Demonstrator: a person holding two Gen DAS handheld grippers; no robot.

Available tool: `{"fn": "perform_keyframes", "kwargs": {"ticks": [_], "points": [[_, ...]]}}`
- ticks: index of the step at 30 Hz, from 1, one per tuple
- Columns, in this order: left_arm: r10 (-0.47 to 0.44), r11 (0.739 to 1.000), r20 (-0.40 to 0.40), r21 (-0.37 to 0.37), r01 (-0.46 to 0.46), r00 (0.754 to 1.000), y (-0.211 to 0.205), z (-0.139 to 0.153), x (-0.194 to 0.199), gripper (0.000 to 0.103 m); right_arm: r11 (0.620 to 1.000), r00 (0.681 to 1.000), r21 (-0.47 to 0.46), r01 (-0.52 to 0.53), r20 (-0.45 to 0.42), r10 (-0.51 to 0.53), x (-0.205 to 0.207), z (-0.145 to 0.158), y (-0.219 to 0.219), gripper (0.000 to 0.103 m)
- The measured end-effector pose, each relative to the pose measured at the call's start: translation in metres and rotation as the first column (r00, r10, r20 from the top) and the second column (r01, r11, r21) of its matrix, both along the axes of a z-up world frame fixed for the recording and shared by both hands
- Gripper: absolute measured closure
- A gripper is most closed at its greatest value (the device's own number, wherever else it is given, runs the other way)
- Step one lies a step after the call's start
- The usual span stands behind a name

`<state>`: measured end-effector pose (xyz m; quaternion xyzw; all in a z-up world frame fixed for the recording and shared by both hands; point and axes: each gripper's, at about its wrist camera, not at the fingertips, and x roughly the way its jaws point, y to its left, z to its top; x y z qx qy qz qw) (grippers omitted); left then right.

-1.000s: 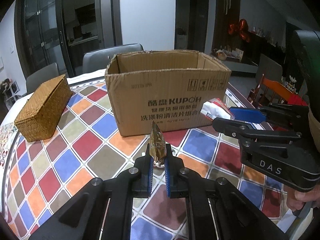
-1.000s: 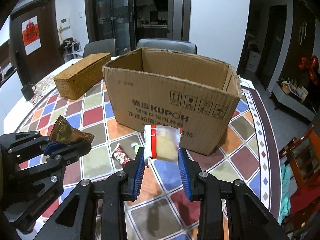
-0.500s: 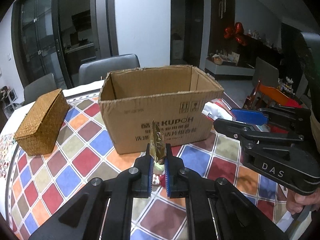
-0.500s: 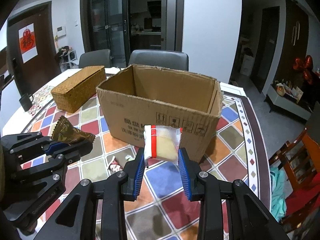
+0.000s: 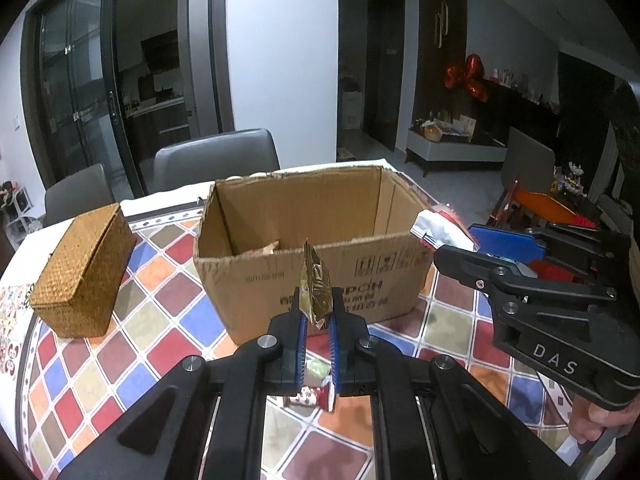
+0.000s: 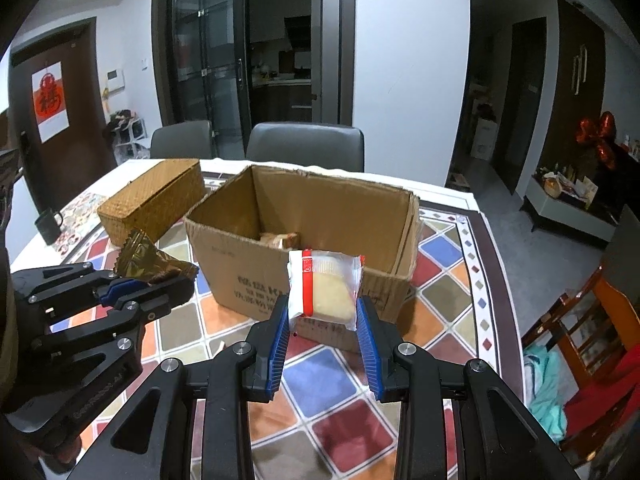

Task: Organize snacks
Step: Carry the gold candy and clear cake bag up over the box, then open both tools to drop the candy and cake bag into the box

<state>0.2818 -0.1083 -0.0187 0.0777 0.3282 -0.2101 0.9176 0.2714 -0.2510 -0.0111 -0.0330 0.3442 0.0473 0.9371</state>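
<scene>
My left gripper [image 5: 317, 312] is shut on a gold foil snack packet [image 5: 315, 288] that stands up between its blue pads, just in front of the open cardboard box [image 5: 320, 276]. The same packet [image 6: 150, 258] shows in the left gripper [image 6: 176, 276] at the left of the right wrist view. My right gripper [image 6: 323, 312] is shut on a clear-wrapped pastry with a red stripe [image 6: 324, 290], held above the near wall of the box [image 6: 248, 272]. A wrapped snack [image 6: 282, 239] lies inside the box. The right gripper [image 5: 456, 246] and its white-wrapped pastry [image 5: 438, 228] appear at the right of the left wrist view.
A woven lidded basket [image 5: 84, 276] sits left of the box on the checkered tablecloth [image 5: 168, 344]. A red-and-white snack wrapper [image 5: 310, 394] lies on the cloth under my left gripper. A dark mug [image 6: 48, 224] stands at the far left. Grey chairs [image 6: 306, 144] line the far side.
Both grippers have risen with their snacks, so the box now sits lower in both views and its inside shows. Neither grip has changed.
</scene>
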Motion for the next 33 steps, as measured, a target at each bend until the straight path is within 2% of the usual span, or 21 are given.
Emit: {"fn": "perform_keyframes", "kwargs": {"ticks": [16, 33], "points": [[-0.021, 1.000, 0.022, -0.009, 0.021, 1.000, -0.004, 0.019, 0.034, 0.092, 1.000, 0.999, 0.001, 0.018, 0.052, -0.018, 0.026, 0.025, -0.001, 0.069], [-0.037, 0.999, 0.017, -0.018, 0.038, 0.999, -0.014, 0.023, 0.088, 0.091, 0.999, 0.998, 0.003, 0.046, 0.049, -0.046, 0.070, 0.022, -0.007, 0.069]]}}
